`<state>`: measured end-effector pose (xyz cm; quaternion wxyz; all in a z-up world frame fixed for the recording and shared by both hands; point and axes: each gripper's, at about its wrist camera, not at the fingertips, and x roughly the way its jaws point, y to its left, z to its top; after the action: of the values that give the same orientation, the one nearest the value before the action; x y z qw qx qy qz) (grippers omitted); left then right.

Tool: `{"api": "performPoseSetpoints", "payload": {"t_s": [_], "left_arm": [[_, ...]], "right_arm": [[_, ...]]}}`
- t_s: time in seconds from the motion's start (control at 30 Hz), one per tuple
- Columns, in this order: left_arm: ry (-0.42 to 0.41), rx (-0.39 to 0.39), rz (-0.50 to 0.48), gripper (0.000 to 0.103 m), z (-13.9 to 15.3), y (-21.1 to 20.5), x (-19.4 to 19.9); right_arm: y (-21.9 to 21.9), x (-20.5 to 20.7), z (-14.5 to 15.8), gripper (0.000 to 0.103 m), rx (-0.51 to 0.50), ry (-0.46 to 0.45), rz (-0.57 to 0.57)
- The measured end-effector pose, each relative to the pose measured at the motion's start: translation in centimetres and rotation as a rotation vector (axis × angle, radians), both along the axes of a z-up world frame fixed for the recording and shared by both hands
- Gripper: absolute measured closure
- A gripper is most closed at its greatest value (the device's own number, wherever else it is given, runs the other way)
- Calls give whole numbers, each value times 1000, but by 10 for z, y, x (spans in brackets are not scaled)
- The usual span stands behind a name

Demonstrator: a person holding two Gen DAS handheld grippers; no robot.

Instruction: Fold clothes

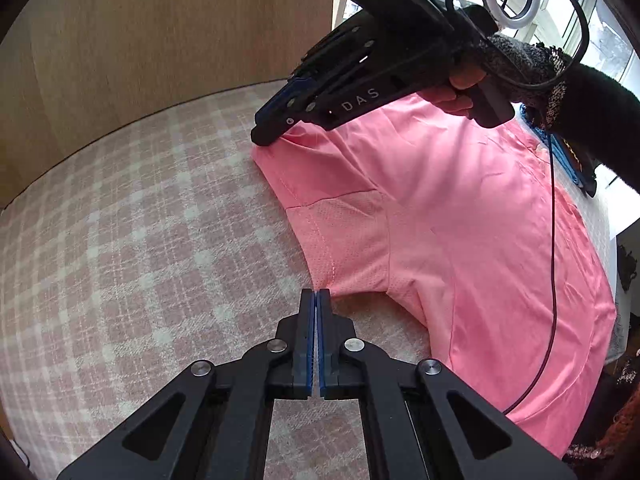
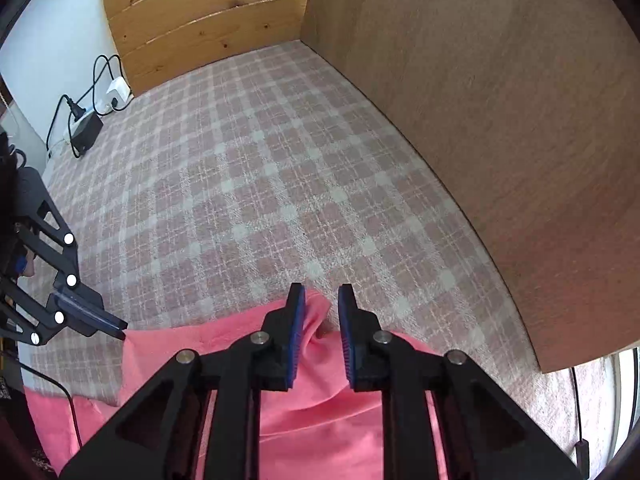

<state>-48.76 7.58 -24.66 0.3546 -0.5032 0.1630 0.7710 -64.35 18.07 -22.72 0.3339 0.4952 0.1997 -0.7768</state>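
Pink T-shirt [image 1: 460, 216] lying flat on the pink-and-white checked cover [image 1: 140, 240], beside a wooden panel [image 2: 500, 120], with one short sleeve pointing toward the open stretch of cover. Left gripper [image 1: 316, 294]: jaws pressed together at the lower hem of that sleeve, near the armpit; whether a fold of cloth sits between the blue pads cannot be told from the left wrist view, since the tips meet right at the fabric edge. Right gripper [image 2: 322, 300]: jaws parted, straddling a raised pucker of pink cloth at the sleeve's far corner, not yet closed on it. In the left wrist view the same gripper is seen from the side, held in the person's right hand [image 1: 460, 88], its tips touching the sleeve end. A black cable [image 1: 554, 240] trails across the shirt body.

Step in hand, as judged: pinching both sleeve corners to fold the sleeve inward over the body. To do it well, the right jaws should close only once the pucker lies fully between the pads, taking both layers; both grippers should then lift together and level, keeping the sleeve edge taut, and the cable should be kept clear of the fold line
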Motion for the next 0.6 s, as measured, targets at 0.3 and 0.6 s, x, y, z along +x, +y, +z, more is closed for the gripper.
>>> {"api": "performPoseSetpoints", "payload": {"t_s": [0.3, 0.6], "left_arm": [[119, 41, 11, 90, 43, -8, -31], [11, -9, -45, 86, -4, 54, -101]], "right_arm": [[140, 28, 94, 71, -248, 63, -327], [324, 116, 66, 66, -86, 33, -717]]}}
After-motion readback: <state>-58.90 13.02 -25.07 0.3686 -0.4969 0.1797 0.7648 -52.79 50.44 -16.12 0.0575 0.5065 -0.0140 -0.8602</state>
